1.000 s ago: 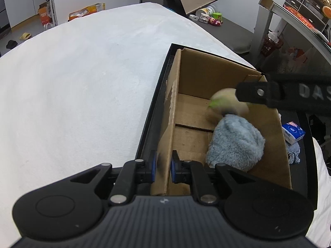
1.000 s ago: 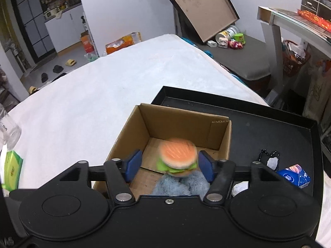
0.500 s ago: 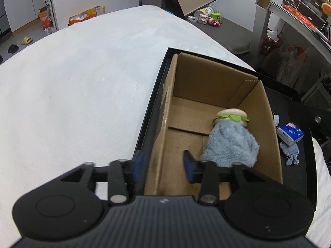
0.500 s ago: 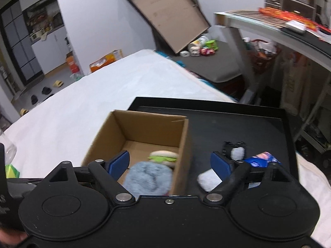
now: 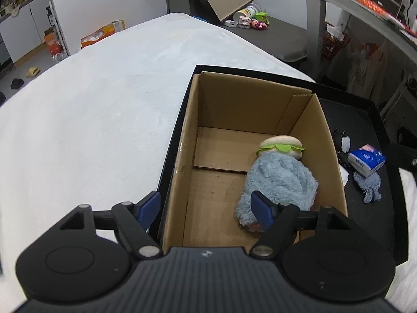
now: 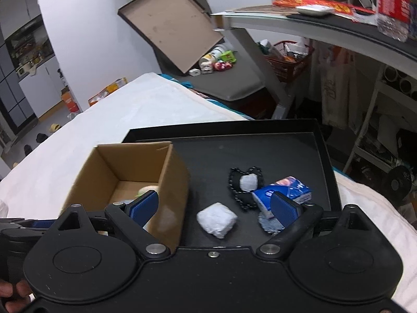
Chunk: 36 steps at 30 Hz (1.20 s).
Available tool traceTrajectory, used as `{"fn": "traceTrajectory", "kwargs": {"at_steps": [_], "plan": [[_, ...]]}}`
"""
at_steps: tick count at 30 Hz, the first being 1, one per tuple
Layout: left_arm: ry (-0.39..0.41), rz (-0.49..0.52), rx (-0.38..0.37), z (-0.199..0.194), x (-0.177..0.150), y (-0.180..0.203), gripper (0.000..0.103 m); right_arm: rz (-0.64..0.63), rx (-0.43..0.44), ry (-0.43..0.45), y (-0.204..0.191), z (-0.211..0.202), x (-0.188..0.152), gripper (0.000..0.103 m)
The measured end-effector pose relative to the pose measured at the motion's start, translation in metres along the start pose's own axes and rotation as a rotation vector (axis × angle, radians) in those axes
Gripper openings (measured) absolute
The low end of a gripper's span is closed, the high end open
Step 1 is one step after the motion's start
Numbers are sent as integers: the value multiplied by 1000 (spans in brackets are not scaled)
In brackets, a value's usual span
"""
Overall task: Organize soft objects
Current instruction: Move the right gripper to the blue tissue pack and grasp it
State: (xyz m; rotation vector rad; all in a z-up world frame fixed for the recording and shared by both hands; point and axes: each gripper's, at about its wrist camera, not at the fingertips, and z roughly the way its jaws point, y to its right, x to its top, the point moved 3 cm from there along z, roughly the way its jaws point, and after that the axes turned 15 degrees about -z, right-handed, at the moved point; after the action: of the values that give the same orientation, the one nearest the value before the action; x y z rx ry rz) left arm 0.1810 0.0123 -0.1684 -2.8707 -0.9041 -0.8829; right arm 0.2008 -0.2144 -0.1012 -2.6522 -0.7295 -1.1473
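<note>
An open cardboard box stands on the left of a black tray. Inside lie a fluffy blue-grey plush and a plush burger behind it. My left gripper is open and empty, straddling the box's near left wall. My right gripper is open and empty, above a white soft bundle on the tray. Beside it lie a black heart-shaped soft item, a blue tissue pack and a small blue-grey fuzzy piece.
The tray rests on a white bed cover. A desk with a metal leg stands at the right, with a red basket under it. A tilted flat board and small toys lie behind.
The right gripper let the plush burger drop into the box, then swung right over the tray items. The left gripper let go of the box wall and opened wide.
</note>
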Motion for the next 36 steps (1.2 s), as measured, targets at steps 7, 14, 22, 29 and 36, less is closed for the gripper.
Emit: {"fn": "traceTrajectory", "kwargs": {"at_steps": [7,14,22,29,36], "plan": [[9,25,33,4,2,10,78,50,-18,-17,25,13,-11,93],[14,15,61,11,2,19,82,-9,-46,-60,39,32,-18,95],[29,28,101,15,4,26,83,-59,-30,-101,52,59,-20,98],[43,32,129,18,5,29,84,-104,-15,-120,53,81,-19,100],[50,20,143,20,7,28,84,-127,-9,-128,57,93,-19,100]]}}
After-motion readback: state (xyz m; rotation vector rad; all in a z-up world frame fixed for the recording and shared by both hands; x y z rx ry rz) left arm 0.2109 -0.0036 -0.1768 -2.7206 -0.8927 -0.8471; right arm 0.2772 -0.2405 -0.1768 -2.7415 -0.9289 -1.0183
